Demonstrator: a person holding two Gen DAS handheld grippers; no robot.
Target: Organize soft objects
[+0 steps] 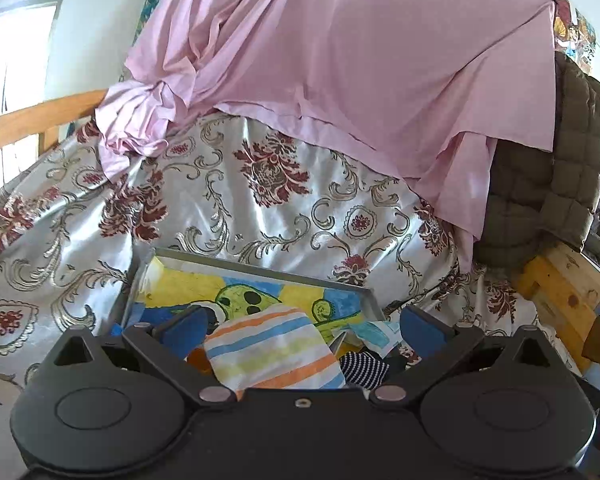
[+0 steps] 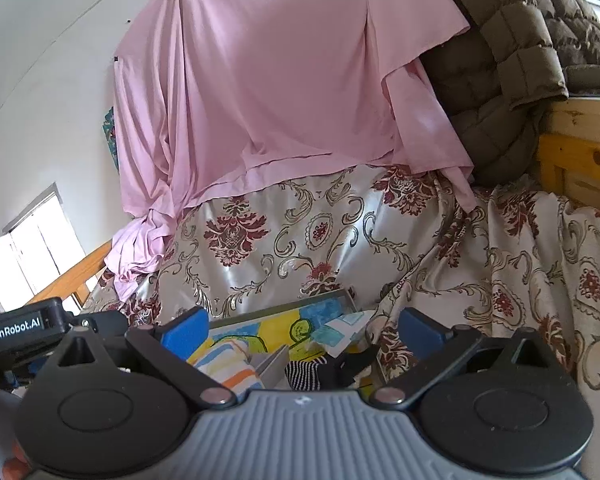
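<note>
Striped in orange, blue, yellow and white, a folded cloth [image 1: 274, 354] lies in a shallow grey tray [image 1: 260, 266] lined with a bright yellow, blue and green drawing. Just beside it at 3 o'clock sits a small bundle of navy-and-white striped fabric [image 1: 364, 368], also inside the tray.

The tray rests on a shiny cream bedspread [image 1: 228, 200] with dark red flowers, which rises in folds past the tray's rim at 12 o'clock. A pink sheet [image 1: 320, 60] hangs above it. A brown quilted jacket [image 1: 548, 168] is draped over a wooden frame [image 1: 560, 292] at 2 o'clock.

The left gripper [image 1: 302, 326] hovers directly over the striped cloth, its blue-padded jaws spread wide and holding nothing; the cloth lies between and below them. The right gripper [image 2: 302, 328] is likewise spread and empty, above the navy bundle [image 2: 304, 374], with the striped cloth [image 2: 230, 368] at its 8 o'clock.
</note>
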